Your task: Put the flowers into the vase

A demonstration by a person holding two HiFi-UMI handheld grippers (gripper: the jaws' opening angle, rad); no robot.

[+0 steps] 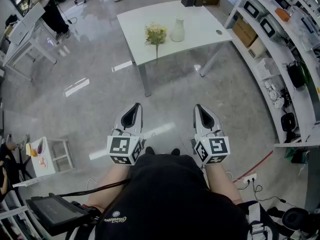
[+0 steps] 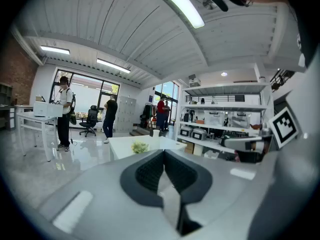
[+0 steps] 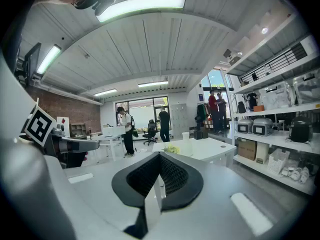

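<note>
Where I stand: well apart from the white table (image 1: 200, 21), which sits at 12 o'clock from me on the glossy grey floor.
Left gripper (image 1: 134, 108): held out in front of me, pointing toward 12 o'clock; its own view (image 2: 163, 174) shows the jaws pressed together with nothing between them.
Right gripper (image 1: 201, 110): beside the left at its 3 o'clock, jaws likewise closed tight and empty (image 3: 159, 176).
Flowers (image 1: 155, 34): lying on the table top, pale yellow heads toward 12 o'clock, stem trailing toward 6 o'clock to the table's near edge; not yet in the vase.
Vase (image 1: 178, 29): white, upright on the table, just beside the flowers at their 3 o'clock.
Shelving (image 1: 280, 79): along my 3 o'clock side, loaded with boxes and appliances.
</note>
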